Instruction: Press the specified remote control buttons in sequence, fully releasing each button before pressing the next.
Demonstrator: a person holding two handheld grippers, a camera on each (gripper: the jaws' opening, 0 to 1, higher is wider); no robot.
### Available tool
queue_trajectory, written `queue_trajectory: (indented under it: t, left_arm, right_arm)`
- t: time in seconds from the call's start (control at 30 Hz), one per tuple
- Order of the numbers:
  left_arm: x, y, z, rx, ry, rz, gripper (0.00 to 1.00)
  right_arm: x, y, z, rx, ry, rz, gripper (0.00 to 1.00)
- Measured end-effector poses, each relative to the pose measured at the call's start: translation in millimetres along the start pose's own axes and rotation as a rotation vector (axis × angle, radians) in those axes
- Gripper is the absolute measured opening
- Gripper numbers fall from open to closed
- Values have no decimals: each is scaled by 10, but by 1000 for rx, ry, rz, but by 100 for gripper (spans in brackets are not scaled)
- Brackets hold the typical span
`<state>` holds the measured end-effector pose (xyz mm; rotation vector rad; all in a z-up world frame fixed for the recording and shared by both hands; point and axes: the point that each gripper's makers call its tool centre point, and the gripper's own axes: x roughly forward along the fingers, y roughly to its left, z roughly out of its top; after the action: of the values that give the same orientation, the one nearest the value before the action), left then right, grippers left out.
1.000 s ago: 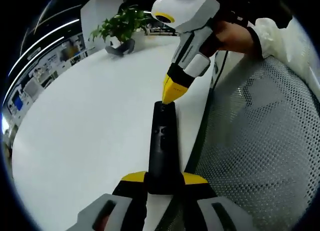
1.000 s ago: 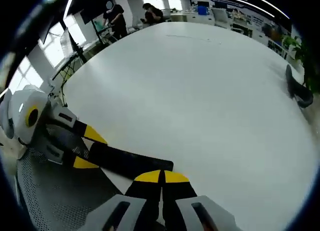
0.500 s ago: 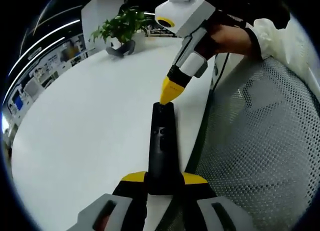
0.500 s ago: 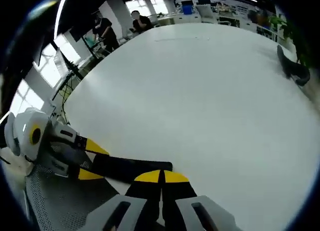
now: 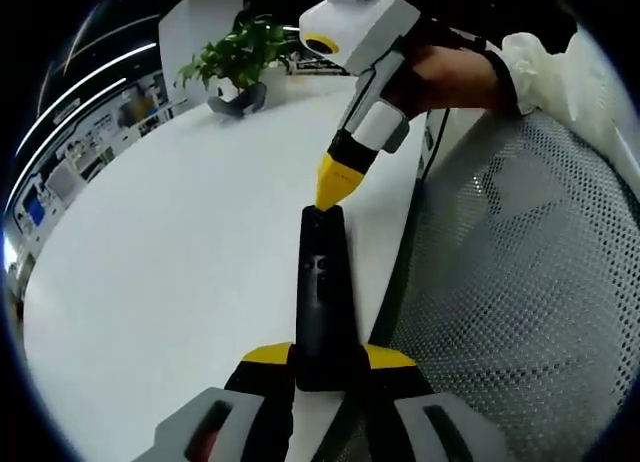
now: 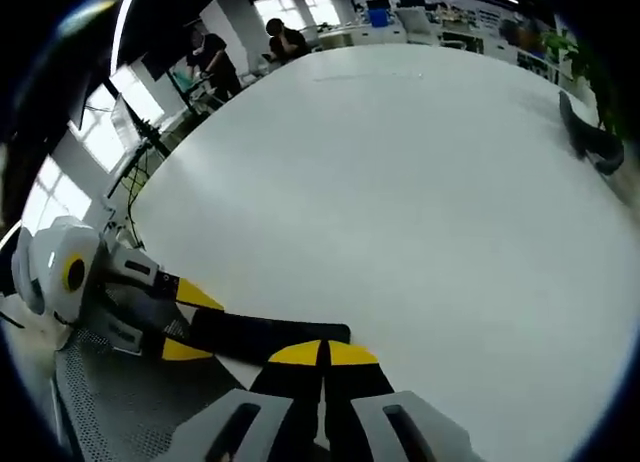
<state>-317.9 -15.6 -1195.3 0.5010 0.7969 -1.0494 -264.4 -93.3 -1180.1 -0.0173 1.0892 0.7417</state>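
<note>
A long black remote control (image 5: pixel 322 292) lies lengthwise in front of me, its near end clamped between my left gripper's yellow-tipped jaws (image 5: pixel 328 356). In the left gripper view my right gripper (image 5: pixel 333 187) comes in from above, shut, with its yellow tip just off the remote's far end. In the right gripper view the remote (image 6: pixel 268 337) runs leftward from my shut right gripper (image 6: pixel 323 353) to the left gripper (image 6: pixel 186 322), which holds its other end.
The remote hangs over the edge of a big white table (image 5: pixel 180 232). A grey mesh chair back (image 5: pixel 520 282) is to the right. A potted plant (image 5: pixel 243 57) stands at the table's far end. People (image 6: pixel 285 37) sit at desks far away.
My right gripper's tip has lifted off the remote's far end and now stands slightly above and beyond it. The left gripper keeps its hold unchanged.
</note>
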Motion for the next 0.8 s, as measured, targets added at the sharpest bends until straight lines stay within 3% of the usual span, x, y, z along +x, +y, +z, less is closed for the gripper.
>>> queue_trajectory:
  t: [0.33,0.53,0.8]
  left_arm:
    - [2,4,6,6,-4,-5,25]
    - [12,6,20,6,-15,-6,25]
    - [14,6,25,5,-21,-5,26]
  right_arm:
    - [29,21,-32,-34,25,-3,0]
    - [43,32,-28,-131,29,-36,0]
    - [44,20,-26,-103,23,-26,0]
